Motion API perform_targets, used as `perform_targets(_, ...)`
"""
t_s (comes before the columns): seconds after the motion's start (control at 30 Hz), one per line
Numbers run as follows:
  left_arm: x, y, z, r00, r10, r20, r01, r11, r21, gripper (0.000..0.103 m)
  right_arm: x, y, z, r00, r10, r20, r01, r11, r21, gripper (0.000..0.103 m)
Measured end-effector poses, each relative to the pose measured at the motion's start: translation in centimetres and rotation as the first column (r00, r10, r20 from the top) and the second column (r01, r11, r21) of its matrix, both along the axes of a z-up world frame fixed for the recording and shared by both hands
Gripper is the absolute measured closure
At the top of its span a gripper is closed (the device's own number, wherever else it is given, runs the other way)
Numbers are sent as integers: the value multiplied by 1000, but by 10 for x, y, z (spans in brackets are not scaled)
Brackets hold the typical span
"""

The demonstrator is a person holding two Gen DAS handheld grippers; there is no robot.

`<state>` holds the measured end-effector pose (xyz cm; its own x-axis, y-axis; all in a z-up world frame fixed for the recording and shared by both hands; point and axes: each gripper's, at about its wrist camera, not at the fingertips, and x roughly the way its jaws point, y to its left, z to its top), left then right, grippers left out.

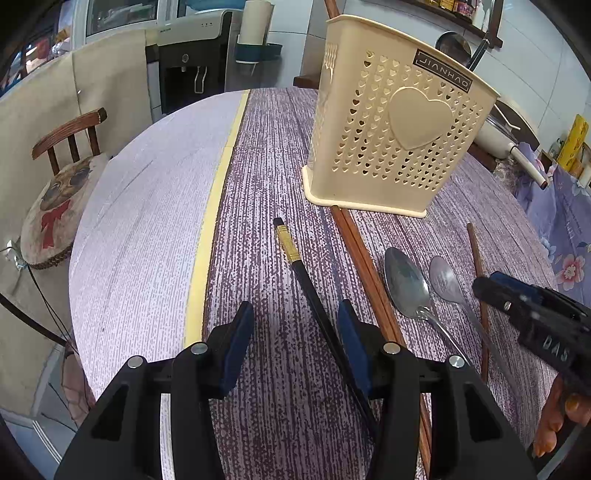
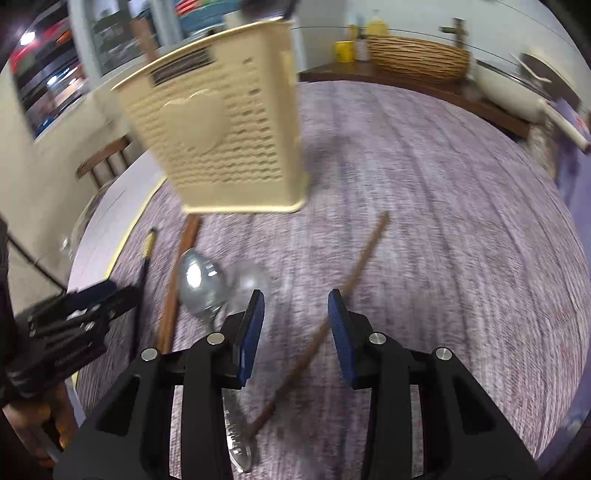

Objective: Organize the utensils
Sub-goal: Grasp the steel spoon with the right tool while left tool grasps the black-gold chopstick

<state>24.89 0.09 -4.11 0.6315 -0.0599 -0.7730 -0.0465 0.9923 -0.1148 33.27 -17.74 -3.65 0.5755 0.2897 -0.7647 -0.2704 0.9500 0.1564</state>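
Note:
A cream perforated utensil holder (image 1: 395, 125) (image 2: 218, 140) stands upright on the purple-clothed table (image 1: 266, 155), with a brown stick (image 1: 332, 9) poking from its top. In front of it lie a black gold-banded chopstick (image 1: 295, 254) (image 2: 147, 251), a brown chopstick pair (image 1: 369, 273) (image 2: 173, 295), two metal spoons (image 1: 406, 284) (image 2: 201, 280) and a single brown chopstick (image 1: 478, 266) (image 2: 354, 273). My left gripper (image 1: 295, 306) is open above the black chopstick, which runs close to its right finger. My right gripper (image 2: 296, 295) (image 1: 484, 286) is open over the single chopstick; its view is blurred.
A wooden chair (image 1: 70, 140) with a round cushion stands left of the table. A yellow strip (image 1: 218, 177) divides the cloth. Behind are a water dispenser (image 1: 192, 66), a white handled pot (image 1: 495, 140) and a wicker basket (image 2: 417, 55). A hand (image 2: 33, 417) holds the left gripper.

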Motion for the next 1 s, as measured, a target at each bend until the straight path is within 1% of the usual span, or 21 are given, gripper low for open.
perform_targets(0.13,-1,0,0,1000,-7,1,7,1000,2,55,-5,20,-5,995,96,-10,-97,990,-105,66)
perform_targets(0.23,0,2,0,1000,-9,-1,9,1000,-7,55,-2,27,-9,990,138,-28,-141,978,-153,66)
perform_targets(0.3,0,4,1,1000,-8,-4,8,1000,-18,55,-3,29,-11,985,171,-40,-175,973,-152,66)
perform_targets(0.4,1,4,1,1000,-9,-5,9,1000,-20,55,1,34,-12,981,188,-39,-192,968,-162,66)
perform_targets(0.6,1,8,1,1000,-11,-8,11,999,-43,55,18,43,-12,971,233,-46,-237,959,-155,66)
perform_targets(1.0,12,9,2,1000,-8,-29,7,999,-34,55,25,55,-9,963,260,-67,-268,950,-159,66)
